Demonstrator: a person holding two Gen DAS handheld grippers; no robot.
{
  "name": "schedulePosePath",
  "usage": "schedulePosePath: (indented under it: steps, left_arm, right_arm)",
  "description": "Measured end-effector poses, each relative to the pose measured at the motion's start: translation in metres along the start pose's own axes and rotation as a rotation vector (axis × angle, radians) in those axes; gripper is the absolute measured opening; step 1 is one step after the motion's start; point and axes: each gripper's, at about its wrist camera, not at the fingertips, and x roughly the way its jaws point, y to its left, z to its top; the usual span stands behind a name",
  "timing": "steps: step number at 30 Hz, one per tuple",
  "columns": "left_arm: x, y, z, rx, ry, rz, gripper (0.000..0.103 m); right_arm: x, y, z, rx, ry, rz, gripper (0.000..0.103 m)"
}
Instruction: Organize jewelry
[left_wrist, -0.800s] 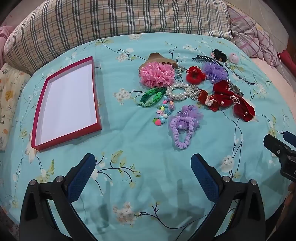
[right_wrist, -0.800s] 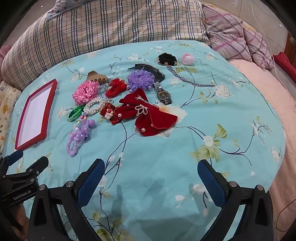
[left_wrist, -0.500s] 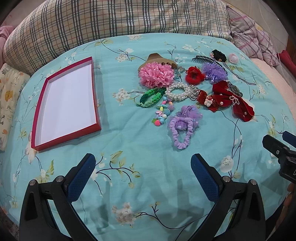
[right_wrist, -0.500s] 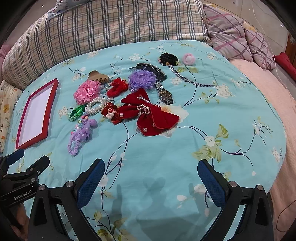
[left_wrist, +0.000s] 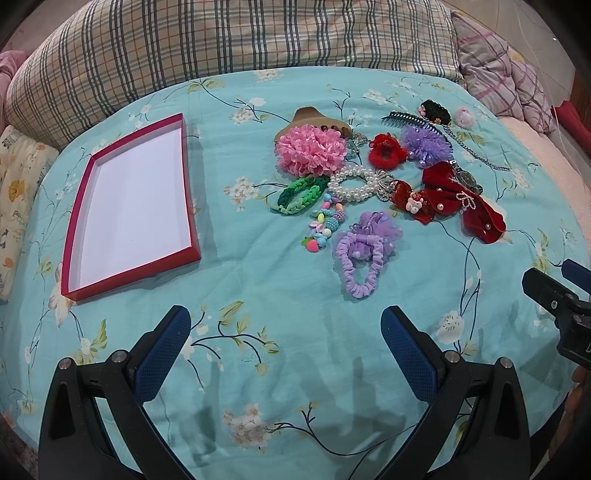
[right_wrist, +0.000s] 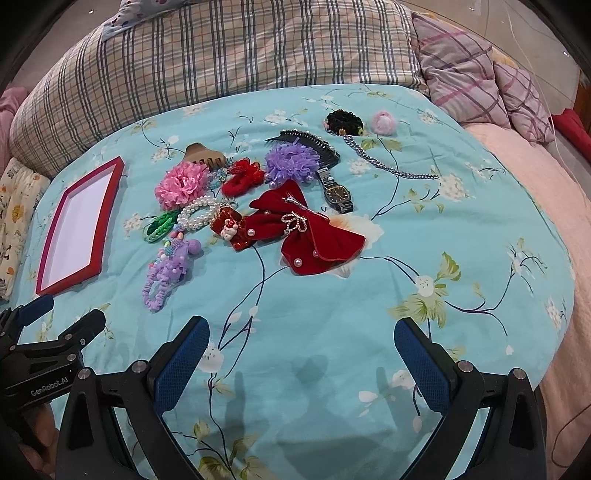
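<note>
Hair ornaments and jewellery are heaped mid-frame on a turquoise floral bedspread (left_wrist: 280, 288)

A shallow red cardboard tray with a white floor (left_wrist: 92, 291) is seen at the left, apart from the heap; a pink ruffled flower clip (left_wrist: 310, 153), white pearl bracelet (left_wrist: 354, 184) and lilac scrunchie (left_wrist: 360, 264) lie close together. Only the right wrist view plainly shows the metal wristwatch (right_wrist: 337, 194). The left gripper (left_wrist: 284, 343) and right gripper (right_wrist: 301, 354) are spread wide, nothing held

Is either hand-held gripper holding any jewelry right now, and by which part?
Nothing is held. The left hand-held gripper and right hand-held gripper are both open over bare bedspread, short of the pile.
</note>
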Motion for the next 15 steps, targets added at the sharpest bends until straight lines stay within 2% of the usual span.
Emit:
schedulePosePath:
  steps: [10,13,15]
  left_arm:
    - [-0.001,-0.002,-0.001,-0.003,0.001,-0.009,0.103]
    - [0.006,0.008,-0.003,0.004,0.012,-0.014,0.103]
    - [0.007,0.009,-0.003,-0.002,0.022,-0.035,0.103]
  right_arm:
    - [0.002,0.000,0.001,0.003,0.009,0.011,0.101]
    - [0.003,-0.001,0.002,0.002,0.010,0.016,0.101]
    - [0.004,-0.001,0.003,0.002,0.010,0.019,0.101]
